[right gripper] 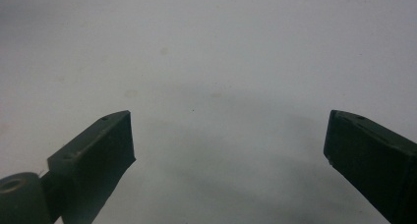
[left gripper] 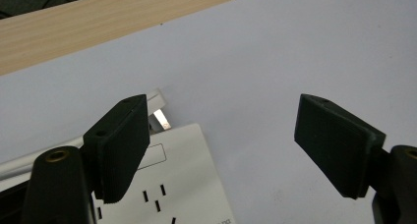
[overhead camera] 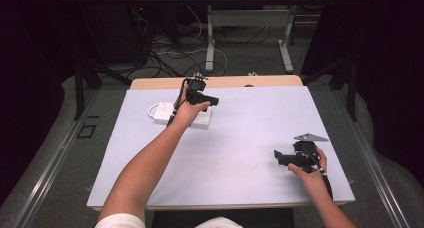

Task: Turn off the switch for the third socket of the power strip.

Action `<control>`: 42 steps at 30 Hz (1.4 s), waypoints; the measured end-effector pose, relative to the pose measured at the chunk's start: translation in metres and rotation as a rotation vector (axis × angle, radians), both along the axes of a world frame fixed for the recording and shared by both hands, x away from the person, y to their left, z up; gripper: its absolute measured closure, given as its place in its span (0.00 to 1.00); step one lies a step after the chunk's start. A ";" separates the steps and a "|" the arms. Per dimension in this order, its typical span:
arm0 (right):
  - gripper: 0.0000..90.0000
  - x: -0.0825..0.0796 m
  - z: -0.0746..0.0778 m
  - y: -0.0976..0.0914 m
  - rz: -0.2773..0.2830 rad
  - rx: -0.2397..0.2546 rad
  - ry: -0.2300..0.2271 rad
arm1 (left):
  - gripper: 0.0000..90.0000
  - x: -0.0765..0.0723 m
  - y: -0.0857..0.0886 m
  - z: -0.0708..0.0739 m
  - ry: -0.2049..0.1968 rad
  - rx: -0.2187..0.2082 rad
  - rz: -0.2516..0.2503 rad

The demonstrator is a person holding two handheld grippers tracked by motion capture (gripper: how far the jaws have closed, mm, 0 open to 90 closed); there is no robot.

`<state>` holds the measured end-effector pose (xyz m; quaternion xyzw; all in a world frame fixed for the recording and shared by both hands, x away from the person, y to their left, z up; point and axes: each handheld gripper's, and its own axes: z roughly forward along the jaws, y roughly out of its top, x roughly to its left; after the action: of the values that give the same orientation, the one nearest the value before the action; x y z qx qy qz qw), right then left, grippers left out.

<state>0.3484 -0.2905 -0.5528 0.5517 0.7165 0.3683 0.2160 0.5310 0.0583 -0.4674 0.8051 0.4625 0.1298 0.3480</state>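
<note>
- The bench (overhead camera: 240, 153) is a flat, matte pale sheet with a wooden strip along its far edge.
- A white plastic power strip (overhead camera: 165, 113), rectangular with slotted sockets, lies far left.
- Left tongs (overhead camera: 212, 101) hover over it, released and holding nothing.
- Right tongs (overhead camera: 278, 155), near right, gape empty.

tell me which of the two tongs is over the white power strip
The left tongs, at the far side of the table, jaws open above the flat white plastic power strip. The right tongs sit over bare white tabletop nearer the person.
</note>
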 end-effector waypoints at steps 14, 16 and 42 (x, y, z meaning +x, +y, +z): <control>0.05 -0.001 0.000 0.001 -0.001 -0.004 -0.001 | 0.21 -0.023 0.007 0.021 -0.013 -0.032 -0.061; 0.05 -0.001 0.000 0.001 0.000 -0.005 -0.001 | 0.18 -0.026 0.008 0.024 -0.021 -0.036 -0.063; 0.05 -0.001 0.000 0.002 0.003 -0.007 -0.002 | 0.00 -0.075 0.044 0.038 -0.085 -0.121 -0.090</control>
<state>0.3472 -0.2881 -0.5529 0.5495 0.7183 0.3668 0.2181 0.4556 0.1019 -0.4289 0.7965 0.4175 0.1198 0.4206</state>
